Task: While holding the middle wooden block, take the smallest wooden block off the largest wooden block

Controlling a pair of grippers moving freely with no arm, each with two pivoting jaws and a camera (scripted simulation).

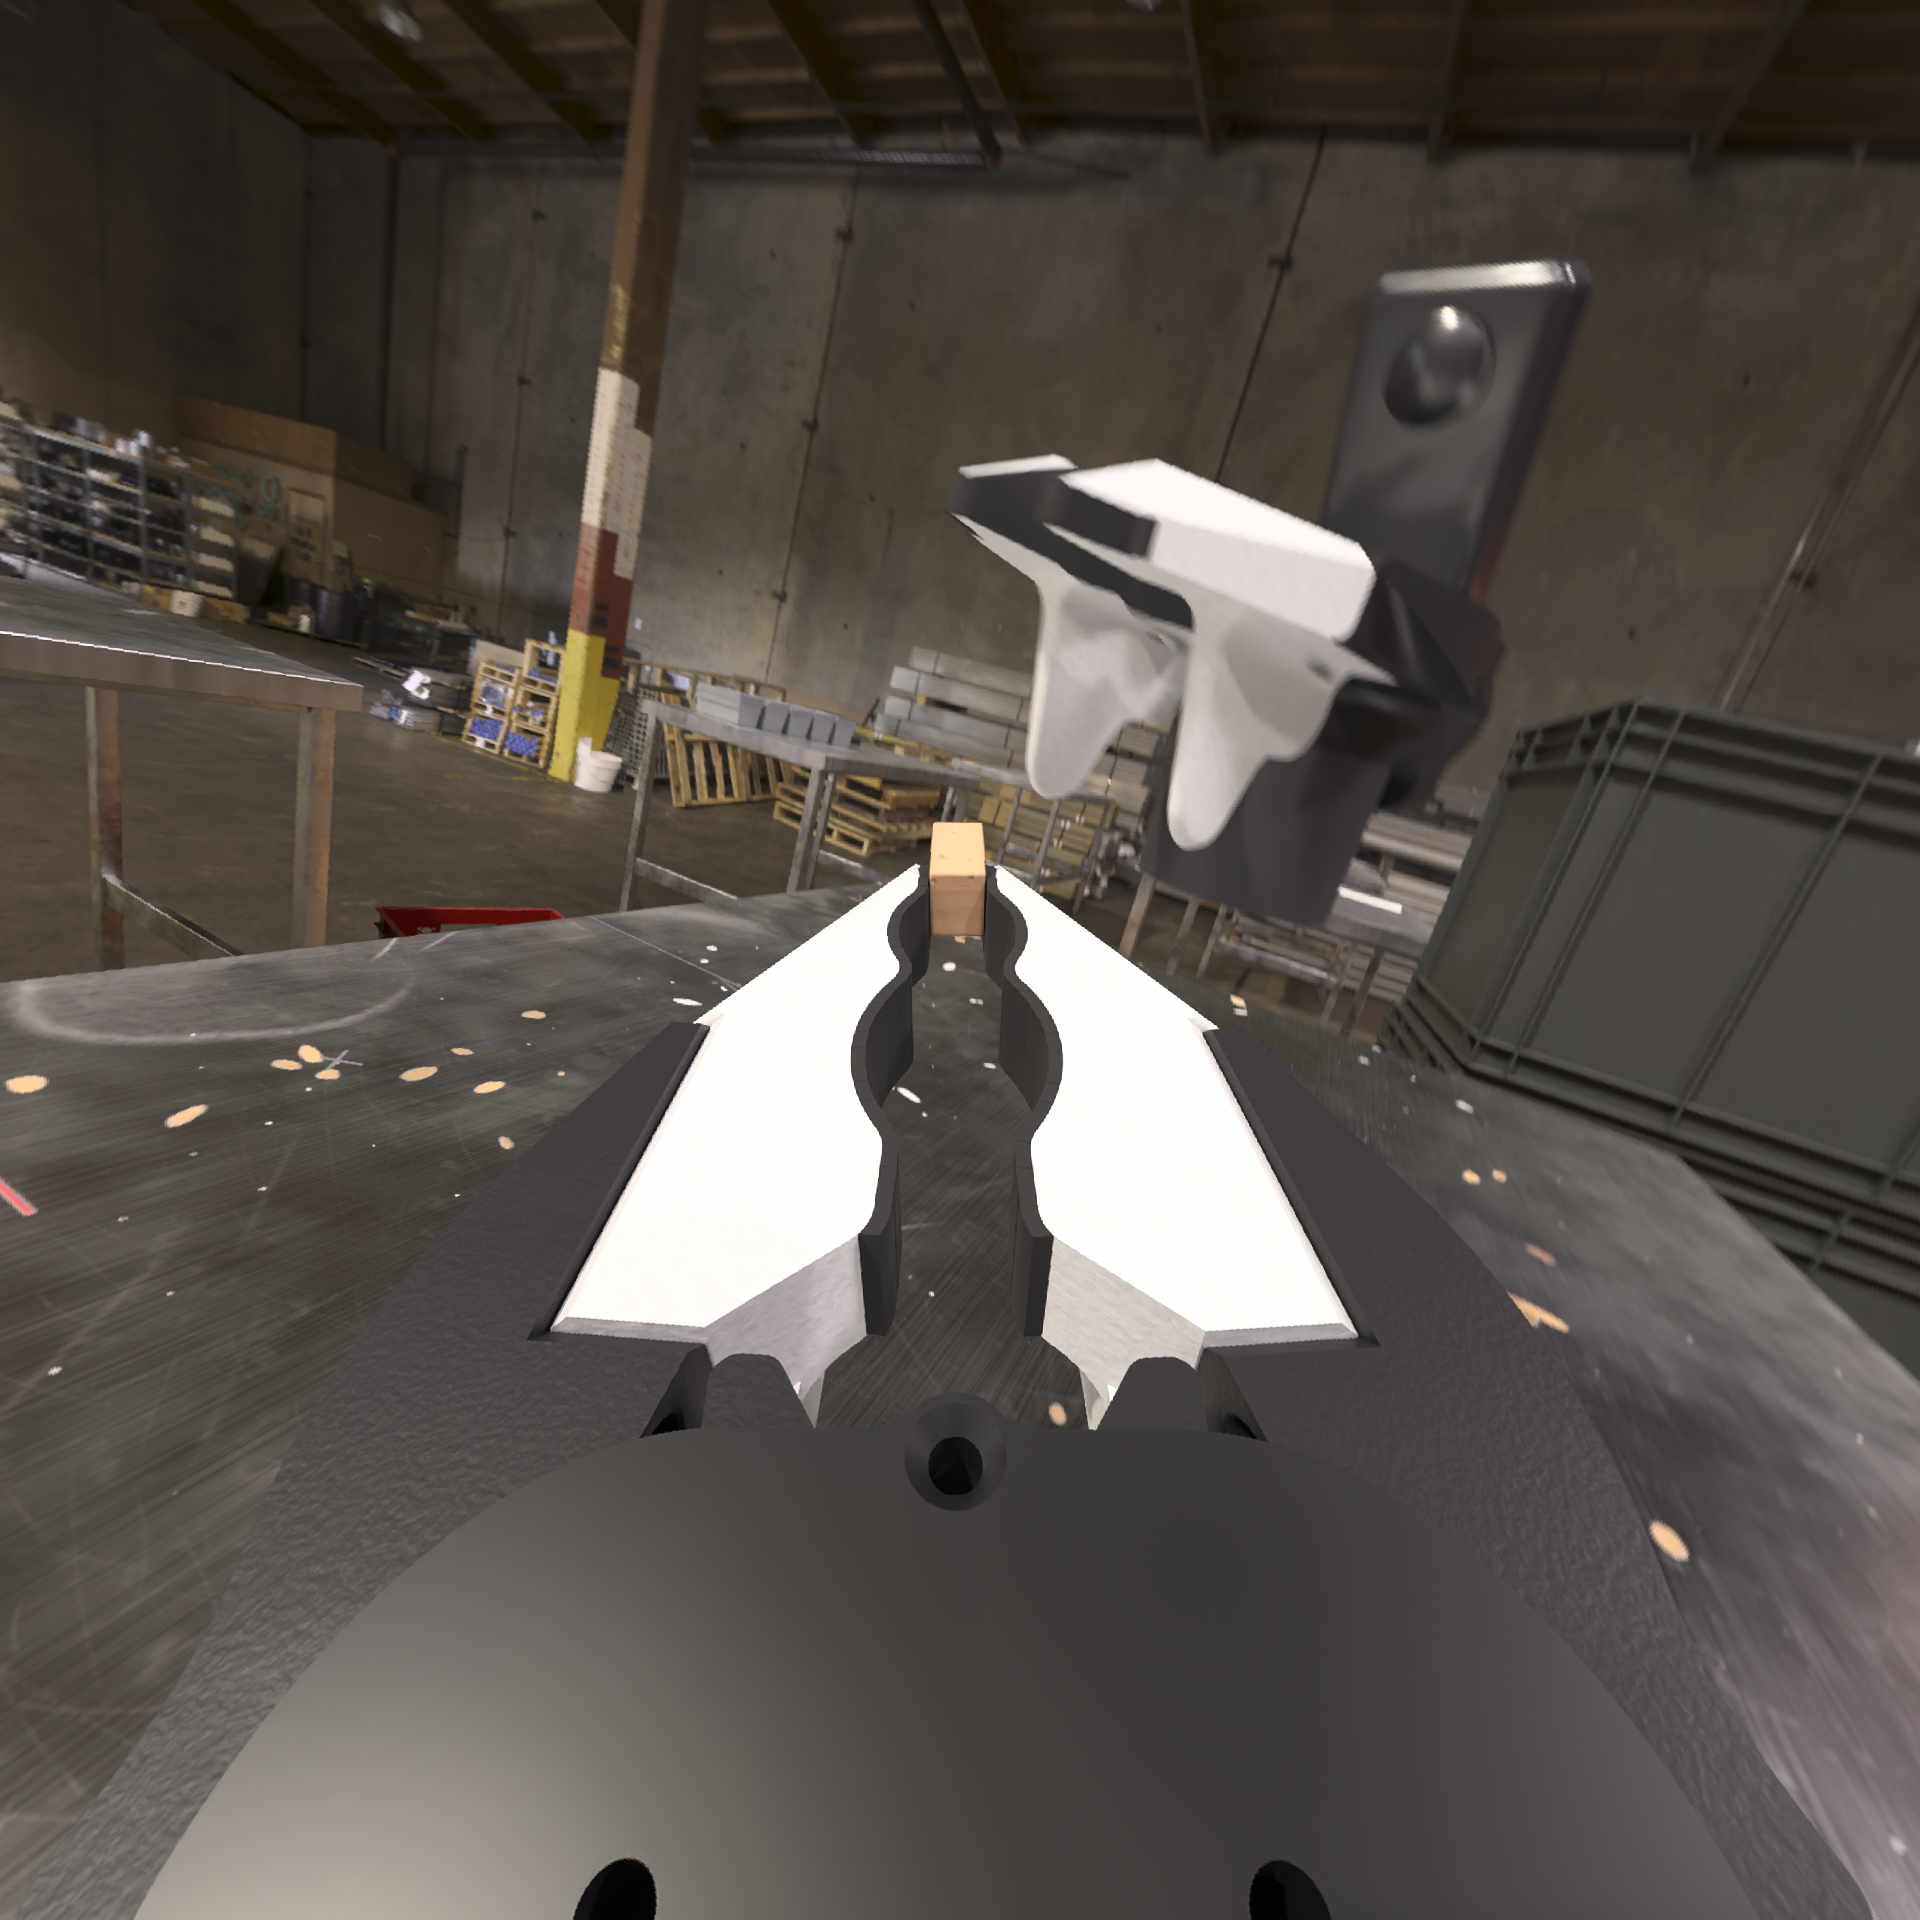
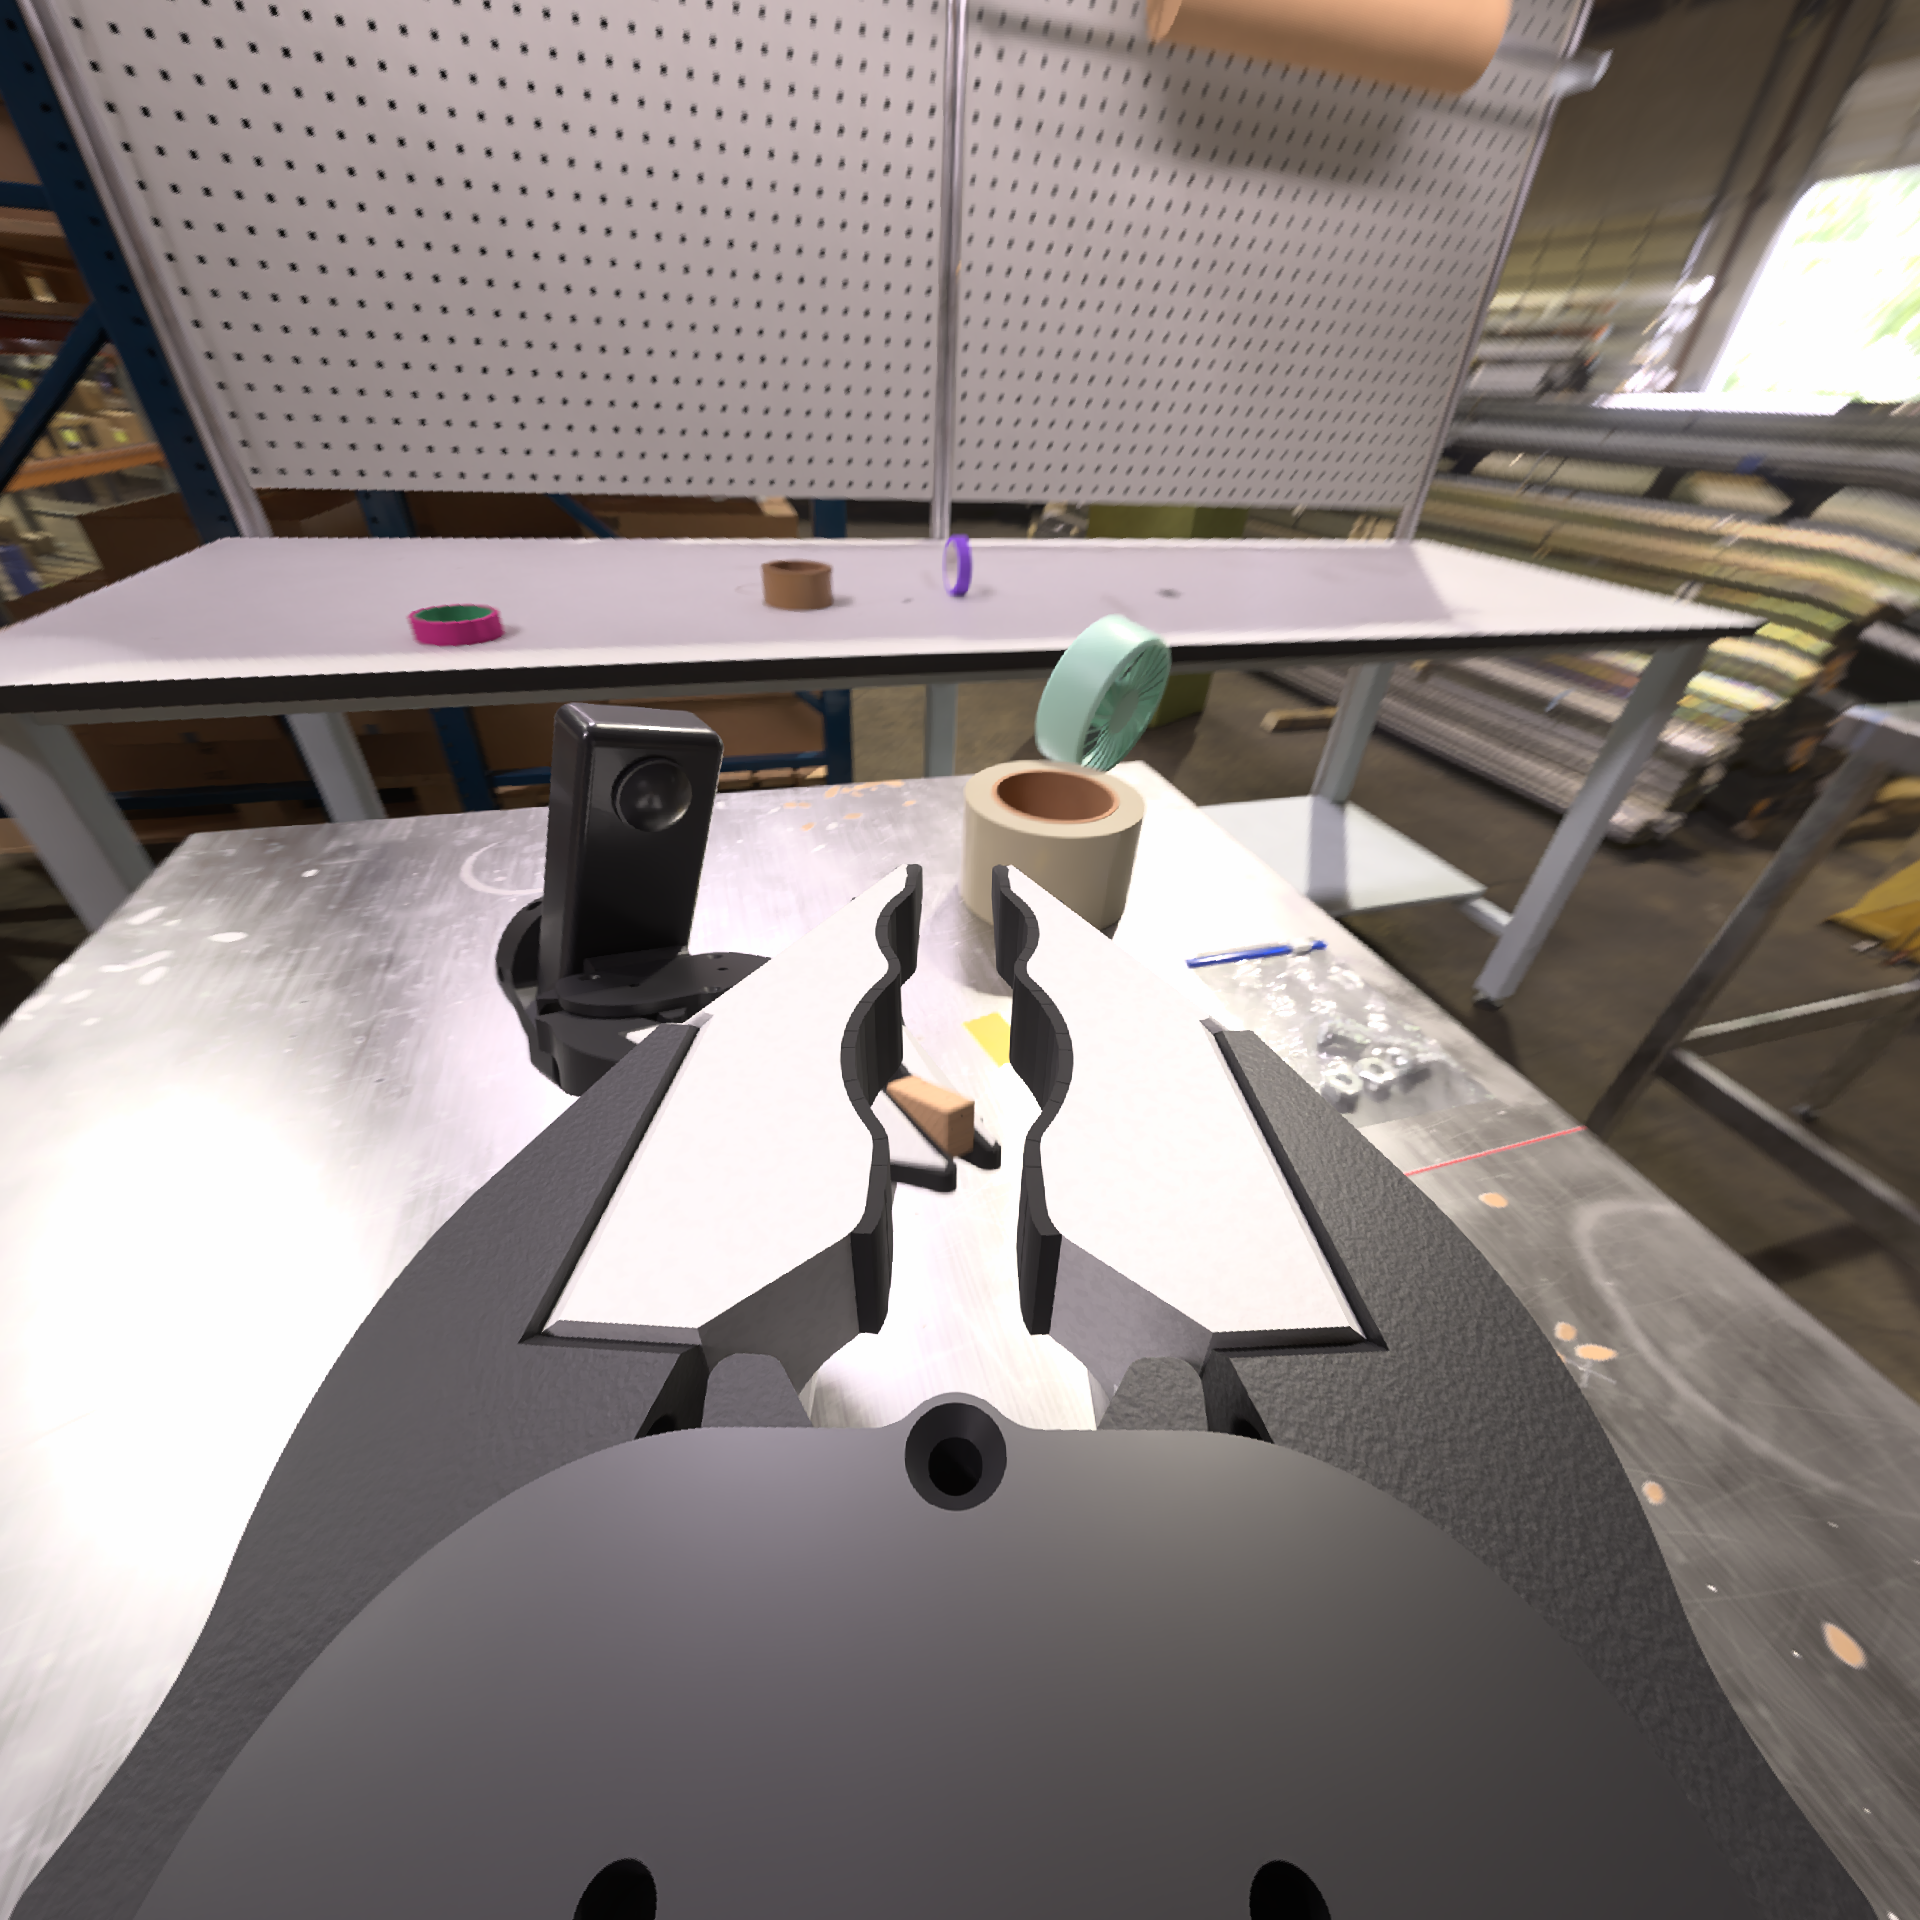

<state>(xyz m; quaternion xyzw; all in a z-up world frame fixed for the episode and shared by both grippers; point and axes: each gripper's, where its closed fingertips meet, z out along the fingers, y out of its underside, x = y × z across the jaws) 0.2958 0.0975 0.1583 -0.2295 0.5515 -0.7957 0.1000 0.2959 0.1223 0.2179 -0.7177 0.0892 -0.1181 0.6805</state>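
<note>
My left gripper (image 1: 956,883) is shut on a small light wooden block (image 1: 956,878), pinched at its fingertips just above the scratched metal table (image 1: 312,1195). No other wooden block shows in either view. My right gripper (image 1: 1122,790) hangs above and to the right of the block, fingers pointing down, a little apart and empty. In the right wrist view my right gripper (image 2: 956,883) is open. Between its fingers, lower down, I see the same block (image 2: 930,1112) held between the left gripper's dark fingertips (image 2: 925,1169). The left gripper's body (image 2: 623,883) stands to the left.
A beige tape roll (image 2: 1049,852), a teal spool (image 2: 1101,707), a blue pen (image 2: 1257,951), a bag of small metal parts (image 2: 1340,1039) and a yellow note (image 2: 987,1039) lie on the table. A grey crate (image 1: 1683,987) stands at its right. A white bench (image 2: 1247,623) with a pegboard lies beyond.
</note>
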